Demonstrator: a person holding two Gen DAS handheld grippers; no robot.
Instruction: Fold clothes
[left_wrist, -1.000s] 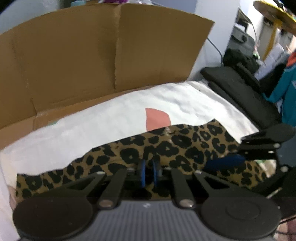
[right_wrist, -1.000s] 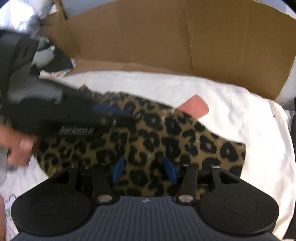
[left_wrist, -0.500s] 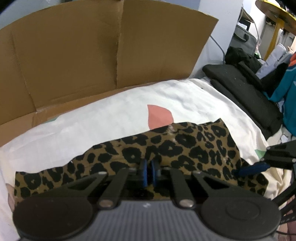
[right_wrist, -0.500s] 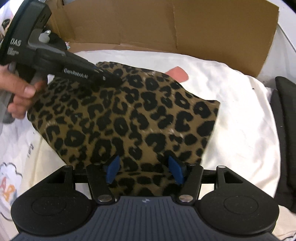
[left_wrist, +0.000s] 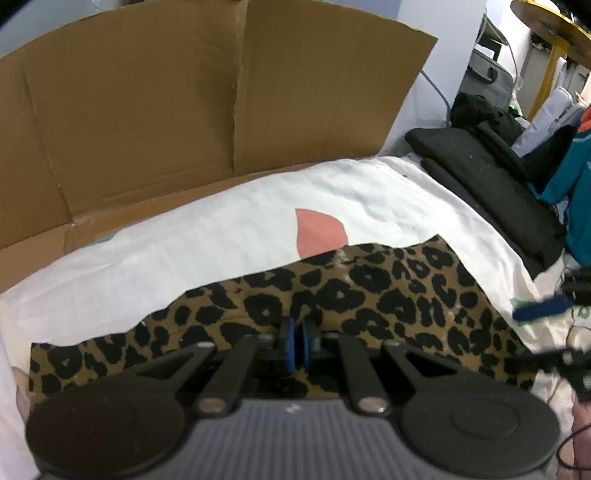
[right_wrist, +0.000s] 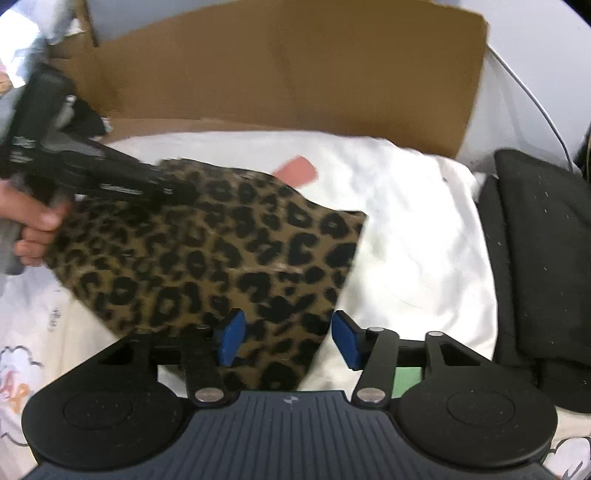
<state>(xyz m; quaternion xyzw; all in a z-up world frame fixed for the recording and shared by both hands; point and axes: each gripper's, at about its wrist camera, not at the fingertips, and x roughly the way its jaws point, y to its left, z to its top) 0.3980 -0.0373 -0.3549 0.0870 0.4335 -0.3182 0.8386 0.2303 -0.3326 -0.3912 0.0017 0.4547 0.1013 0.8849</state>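
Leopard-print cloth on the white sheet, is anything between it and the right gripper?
Nothing visible. The right gripper hangs over the leopard-print cloth's near corner, jaws closing but not pinching. The left gripper holds the opposite edge.

The leopard-print cloth (right_wrist: 221, 254) is tan with black spots. It lies flat on the white bed sheet (right_wrist: 417, 236), spread towards 9 o'clock in the right wrist view. Its edge at 3 o'clock is straight and slanted. Its far edge covers part of a pink shape printed on the sheet.
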